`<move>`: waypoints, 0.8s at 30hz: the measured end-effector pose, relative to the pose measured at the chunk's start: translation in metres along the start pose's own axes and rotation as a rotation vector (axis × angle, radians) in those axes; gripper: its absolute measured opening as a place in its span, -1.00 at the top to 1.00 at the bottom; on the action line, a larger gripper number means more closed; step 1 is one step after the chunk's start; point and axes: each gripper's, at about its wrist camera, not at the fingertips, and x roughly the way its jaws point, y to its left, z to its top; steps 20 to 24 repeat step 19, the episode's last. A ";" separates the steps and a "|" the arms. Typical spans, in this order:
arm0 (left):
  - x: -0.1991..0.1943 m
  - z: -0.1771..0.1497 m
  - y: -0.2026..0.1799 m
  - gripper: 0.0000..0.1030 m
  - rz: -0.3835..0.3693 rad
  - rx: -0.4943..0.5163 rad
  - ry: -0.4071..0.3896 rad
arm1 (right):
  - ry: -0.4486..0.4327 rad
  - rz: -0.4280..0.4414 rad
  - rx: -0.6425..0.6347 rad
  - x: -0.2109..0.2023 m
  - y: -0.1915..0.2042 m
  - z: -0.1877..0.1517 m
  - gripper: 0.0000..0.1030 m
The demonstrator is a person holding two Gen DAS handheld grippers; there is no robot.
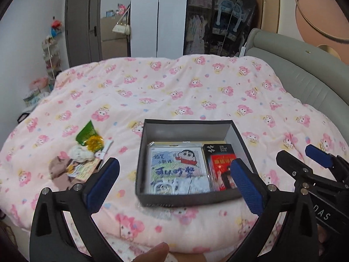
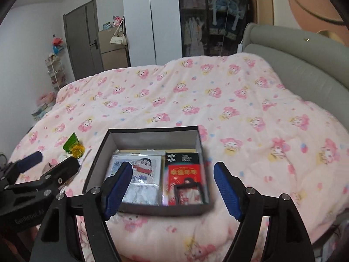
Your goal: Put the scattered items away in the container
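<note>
Maybe halfway: the box (image 1: pixel 187 194) on the bed (image 1: pixel 174 91) already holds a cartoon card (image 1: pixel 177 163) and red packet (image 1: pixel 220 172). A small pile (image 1: pixel 85 157) waits beside it. Left hand-held gripper (image 1: pixel 174 181) and right hand-held gripper (image 2: pixel 172 190) both spread wide, empty.

**Count on the bed: one box, a handful of loose things**

One open dark box (image 1: pixel 187 198) sits on one pink patterned quilt (image 1: pixel 196 91). Inside it, four items can be told apart — one cartoon picture packet (image 1: pixel 177 163), one whitish packet (image 2: pixel 144 193) in front of it, one black pack (image 1: pixel 218 148) and one red pack (image 1: pixel 220 172).

Outside the box lies one small heap: one green wrapper (image 1: pixel 86 132), one yellow round piece (image 1: pixel 94 143), one white fluffy thing (image 1: pixel 81 154), one brownish soft piece (image 1: pixel 60 172) and one printed card (image 1: pixel 84 168) — the heap is blurred, so more may hide there.

Two grippers show: one left gripper (image 1: pixel 174 179), one right gripper (image 2: pixel 172 185), two blue pads each.
</note>
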 end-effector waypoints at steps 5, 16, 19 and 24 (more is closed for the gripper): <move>-0.033 -0.024 0.003 -0.99 -0.027 -0.038 0.000 | -0.007 0.026 0.020 -0.032 -0.001 -0.023 -0.48; -0.052 -0.043 0.011 -0.99 0.014 -0.044 0.011 | -0.025 0.031 -0.007 -0.061 0.010 -0.042 -0.48; -0.052 -0.045 0.012 -0.99 0.025 -0.046 0.014 | -0.018 0.046 -0.017 -0.061 0.013 -0.046 -0.48; -0.052 -0.045 0.012 -0.99 0.025 -0.046 0.014 | -0.018 0.046 -0.017 -0.061 0.013 -0.046 -0.48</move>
